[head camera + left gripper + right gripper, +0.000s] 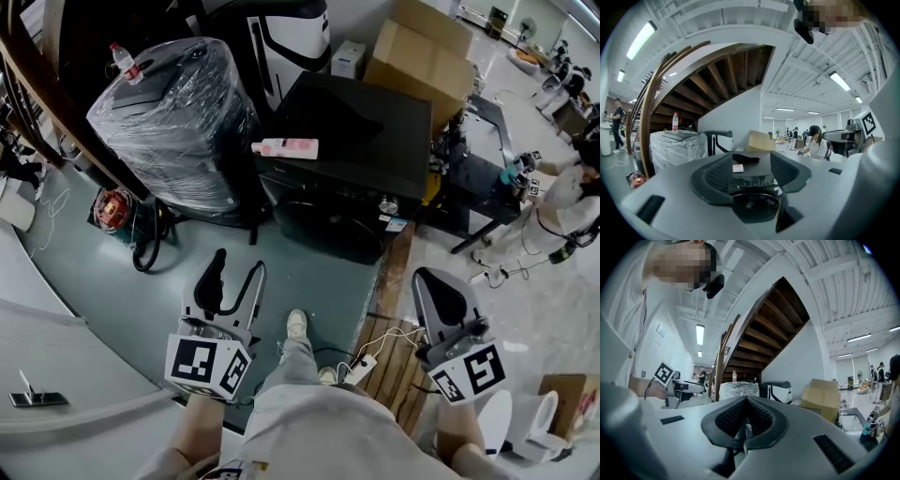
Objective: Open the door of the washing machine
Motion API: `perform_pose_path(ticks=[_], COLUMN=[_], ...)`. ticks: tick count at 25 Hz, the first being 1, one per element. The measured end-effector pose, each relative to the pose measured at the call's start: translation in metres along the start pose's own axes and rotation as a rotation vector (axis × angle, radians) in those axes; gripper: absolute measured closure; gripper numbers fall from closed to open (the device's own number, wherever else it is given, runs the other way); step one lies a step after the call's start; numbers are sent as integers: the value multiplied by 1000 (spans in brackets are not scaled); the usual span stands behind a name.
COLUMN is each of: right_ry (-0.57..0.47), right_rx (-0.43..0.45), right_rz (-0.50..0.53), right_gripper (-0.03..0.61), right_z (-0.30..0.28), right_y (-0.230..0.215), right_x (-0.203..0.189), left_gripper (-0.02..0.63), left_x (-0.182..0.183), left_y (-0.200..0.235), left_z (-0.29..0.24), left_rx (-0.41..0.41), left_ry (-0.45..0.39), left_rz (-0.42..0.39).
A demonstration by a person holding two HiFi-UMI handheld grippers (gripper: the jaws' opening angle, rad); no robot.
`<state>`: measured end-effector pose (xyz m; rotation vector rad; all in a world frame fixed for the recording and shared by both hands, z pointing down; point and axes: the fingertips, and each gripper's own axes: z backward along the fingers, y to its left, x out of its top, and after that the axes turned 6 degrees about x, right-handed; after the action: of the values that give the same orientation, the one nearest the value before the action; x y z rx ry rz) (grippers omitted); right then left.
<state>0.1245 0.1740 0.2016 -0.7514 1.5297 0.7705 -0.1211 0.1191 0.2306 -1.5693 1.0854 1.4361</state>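
The black front-loading washing machine [361,155] stands ahead on the floor, its round door [328,230] closed and facing me. In the left gripper view the machine [752,168] shows between the jaws, with its dark round door [756,206] low in the gap. My left gripper [237,266] [751,174] is open and holds nothing, a short way in front of the door. My right gripper [429,281] [746,417] hangs at the right with its jaws pressed together on nothing, pointing past the machine's right side.
A pink bottle [286,147] lies on the machine's top. A plastic-wrapped appliance [173,122] with a water bottle [125,61] stands at the left, cardboard boxes [422,52] behind. A wooden pallet [398,370] and power strip [362,368] lie at the right. My shoe [296,324] is between the grippers.
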Motion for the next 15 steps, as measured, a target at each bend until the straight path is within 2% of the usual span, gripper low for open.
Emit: perform_pose_path(ticks=[6,12,15], right_ry=[57,123,153], right_rx=[-23,-31,-39], right_rz=[-37,-49,-65], right_gripper=[552,552,552], right_z=[-74,-143,-170], right_y=[-35,-59,-67], right_x=[-16,-37,-48], left_gripper=[364,363,362], left_x=[-25,-58,-77], left_y=[29,56,66], left_z=[-76,-150,-180], left_rx=[-80,-120,-123], left_ry=[122,224,270], left_rz=[16,84,77])
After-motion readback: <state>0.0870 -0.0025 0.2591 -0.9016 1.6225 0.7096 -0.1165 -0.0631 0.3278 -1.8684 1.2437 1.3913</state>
